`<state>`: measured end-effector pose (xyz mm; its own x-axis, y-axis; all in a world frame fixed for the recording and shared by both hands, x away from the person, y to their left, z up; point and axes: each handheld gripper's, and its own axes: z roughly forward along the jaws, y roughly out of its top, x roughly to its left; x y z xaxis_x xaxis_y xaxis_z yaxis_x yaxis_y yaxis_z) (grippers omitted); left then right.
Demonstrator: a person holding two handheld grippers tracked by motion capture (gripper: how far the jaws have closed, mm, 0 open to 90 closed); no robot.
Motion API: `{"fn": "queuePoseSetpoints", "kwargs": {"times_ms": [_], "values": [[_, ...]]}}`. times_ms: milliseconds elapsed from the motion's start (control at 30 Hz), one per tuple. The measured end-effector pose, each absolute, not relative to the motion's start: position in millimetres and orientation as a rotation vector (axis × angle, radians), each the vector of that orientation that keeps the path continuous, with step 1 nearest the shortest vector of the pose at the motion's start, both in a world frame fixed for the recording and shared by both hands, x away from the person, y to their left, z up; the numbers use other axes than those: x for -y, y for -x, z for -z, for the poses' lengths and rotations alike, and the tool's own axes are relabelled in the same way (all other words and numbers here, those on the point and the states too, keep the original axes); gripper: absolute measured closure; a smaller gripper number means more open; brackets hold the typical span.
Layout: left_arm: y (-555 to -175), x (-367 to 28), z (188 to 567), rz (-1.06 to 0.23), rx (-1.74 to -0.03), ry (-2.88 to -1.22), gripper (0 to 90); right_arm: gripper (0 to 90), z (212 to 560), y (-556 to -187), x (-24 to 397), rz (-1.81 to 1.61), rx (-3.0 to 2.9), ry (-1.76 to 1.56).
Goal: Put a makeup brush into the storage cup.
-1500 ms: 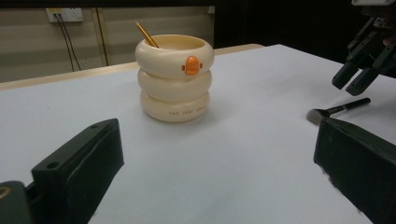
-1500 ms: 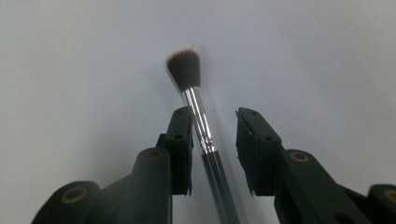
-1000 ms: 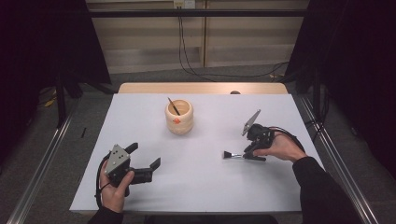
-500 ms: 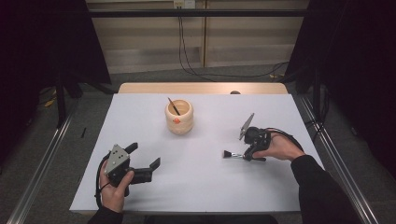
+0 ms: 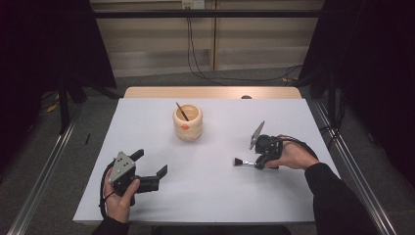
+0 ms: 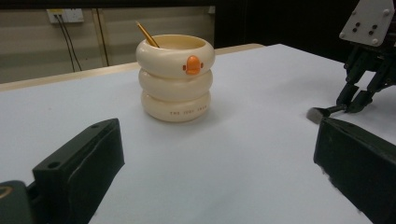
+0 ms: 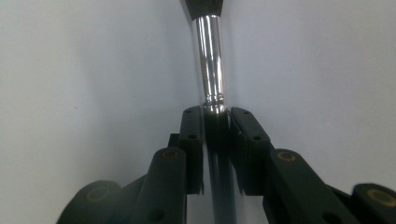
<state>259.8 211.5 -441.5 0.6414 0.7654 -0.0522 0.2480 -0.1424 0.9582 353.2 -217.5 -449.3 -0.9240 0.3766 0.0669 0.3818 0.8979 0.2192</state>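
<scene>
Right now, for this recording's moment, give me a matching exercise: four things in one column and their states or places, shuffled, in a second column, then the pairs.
Things:
1. cream ring-stacked duck pot
2. small black-bristled brush with a silver ferrule
3. left hand-held gripper
4. right hand-held gripper

States:
A. jaws wide apart over the white table, nothing between them
B. lies on the table, handle between jaws
C. upright, a brown stick leaning inside
D. jaws, just closing, clamp a thin handle

Pairs: 1-C, 2-B, 3-A, 4-D

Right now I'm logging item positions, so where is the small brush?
In the high view the brush lies on the white table at its right side, its handle between the right gripper jaws, right of the cream cup.
</scene>
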Motion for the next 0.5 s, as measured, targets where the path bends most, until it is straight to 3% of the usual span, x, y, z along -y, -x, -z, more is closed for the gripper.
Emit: {"fn": "queuePoseSetpoints", "kwargs": {"times_ms": [500], "values": [[-258.7,-211.3,440.8,-0.562,-0.828,-1.702,1.6,80.2,449.1,-354.2,219.9,0.382,3.020,0.674]]}}
